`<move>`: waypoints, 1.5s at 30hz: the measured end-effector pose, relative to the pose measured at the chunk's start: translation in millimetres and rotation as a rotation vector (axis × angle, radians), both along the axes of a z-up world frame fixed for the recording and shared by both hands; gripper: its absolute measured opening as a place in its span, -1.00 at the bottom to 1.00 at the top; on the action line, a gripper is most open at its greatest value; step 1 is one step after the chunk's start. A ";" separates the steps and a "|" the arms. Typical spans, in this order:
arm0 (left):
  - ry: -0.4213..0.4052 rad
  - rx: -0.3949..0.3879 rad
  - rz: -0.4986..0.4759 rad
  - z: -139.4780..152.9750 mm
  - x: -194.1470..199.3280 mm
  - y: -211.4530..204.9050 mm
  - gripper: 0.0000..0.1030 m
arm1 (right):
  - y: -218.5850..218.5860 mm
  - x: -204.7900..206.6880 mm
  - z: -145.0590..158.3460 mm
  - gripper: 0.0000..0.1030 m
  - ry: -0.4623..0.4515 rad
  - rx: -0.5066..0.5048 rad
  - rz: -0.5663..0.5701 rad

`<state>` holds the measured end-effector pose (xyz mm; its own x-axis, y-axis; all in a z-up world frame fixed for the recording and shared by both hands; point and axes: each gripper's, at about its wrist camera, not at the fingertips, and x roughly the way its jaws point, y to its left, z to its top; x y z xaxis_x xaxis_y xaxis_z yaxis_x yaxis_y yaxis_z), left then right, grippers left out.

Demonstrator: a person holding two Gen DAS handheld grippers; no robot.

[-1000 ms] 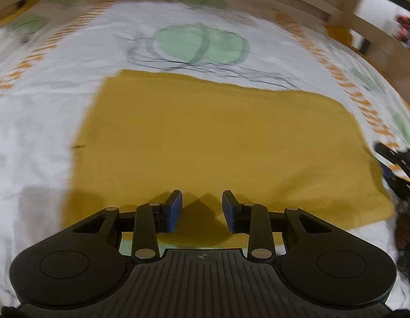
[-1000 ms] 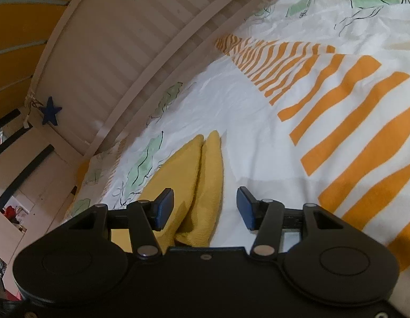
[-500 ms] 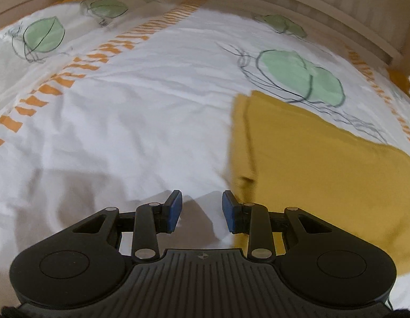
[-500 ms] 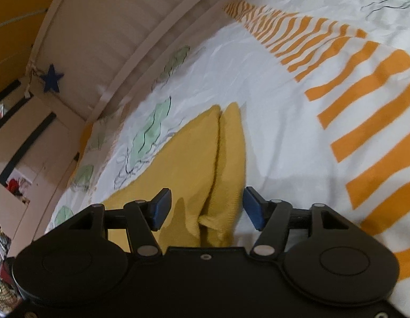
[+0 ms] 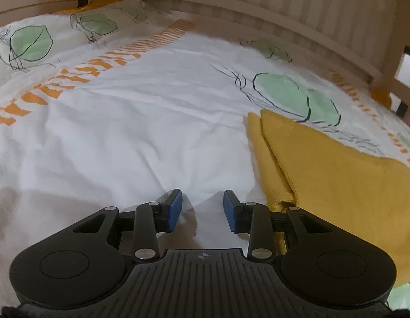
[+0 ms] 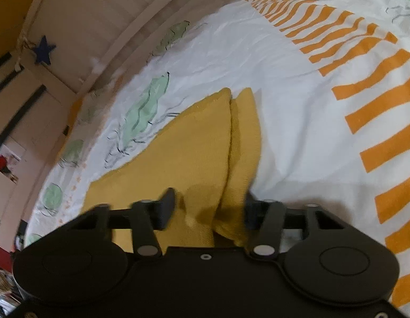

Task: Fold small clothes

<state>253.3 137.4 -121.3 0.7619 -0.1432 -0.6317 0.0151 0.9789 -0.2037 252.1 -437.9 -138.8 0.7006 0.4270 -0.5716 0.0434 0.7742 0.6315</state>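
Yellow cloth (image 6: 183,153) on patterned bedsheet (image 6: 284,84)

The left hand-held gripper (image 5: 202,209) hangs low and nearly level, its two blue-padded fingers (image 5: 174,210) spread apart with a clear gap between them and nothing held. The right hand-held gripper (image 6: 207,209) is tipped forward and rolled slightly, its dark fingers (image 6: 166,208) also parted wide. Its outline is smeared by motion blur, so finer detail cannot be told.
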 end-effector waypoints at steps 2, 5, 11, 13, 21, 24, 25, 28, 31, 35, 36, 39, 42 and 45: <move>-0.005 -0.001 0.000 0.0 0.9 -0.2 -0.33 | 4.0 0.7 3.2 -0.12 0.009 -0.038 0.011; -0.011 -0.007 -0.001 -0.8 0.8 1.3 -0.33 | 12.9 2.3 13.2 -0.43 0.019 -0.104 0.019; -0.022 -0.041 0.000 -3.0 0.0 6.7 -0.34 | 37.9 5.7 51.1 -0.53 0.014 -0.208 0.025; -0.024 -0.059 0.001 -3.5 -0.6 9.1 -0.34 | 48.5 8.8 66.7 -0.53 0.001 -0.209 0.031; -0.034 -0.113 0.005 -4.7 -1.9 15.0 -0.35 | 115.4 30.6 110.9 -0.58 -0.053 -0.163 0.117; -0.038 -0.120 0.007 -5.4 -2.5 15.8 -0.35 | 148.3 43.2 116.1 -0.61 -0.057 -0.125 0.159; -0.039 -0.122 0.008 -5.6 -3.3 15.6 -0.35 | 159.7 47.1 116.9 -0.61 -0.063 -0.125 0.174; -0.043 -0.133 0.010 -6.3 -3.8 17.2 -0.35 | 198.7 58.8 116.0 -0.62 -0.072 -0.117 0.233; -0.046 -0.144 0.011 -6.3 -4.6 18.3 -0.35 | 238.4 69.2 109.2 -0.64 -0.066 -0.116 0.288; -0.048 -0.153 0.011 -6.6 -4.9 19.5 -0.35 | 280.9 76.4 94.3 -0.64 -0.040 -0.113 0.331; -0.048 -0.153 0.012 -6.7 -4.9 19.5 -0.35 | 288.3 76.2 92.4 -0.64 -0.036 -0.108 0.338; -0.049 -0.153 0.011 -6.9 -5.2 19.7 -0.35 | 308.5 76.1 87.3 -0.65 -0.036 -0.124 0.353; -0.049 -0.155 0.011 -7.0 -5.3 20.0 -0.35 | 325.4 74.7 83.9 -0.64 -0.042 -0.178 0.363; -0.049 -0.157 0.010 -7.0 -5.1 20.1 -0.35 | 336.7 75.2 77.1 -0.60 -0.038 -0.231 0.380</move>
<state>248.3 157.5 -128.3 0.7934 -0.2292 -0.5639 0.0191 0.9353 -0.3534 327.3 -101.1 -61.7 0.5412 0.5222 -0.6590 -0.2910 0.8517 0.4359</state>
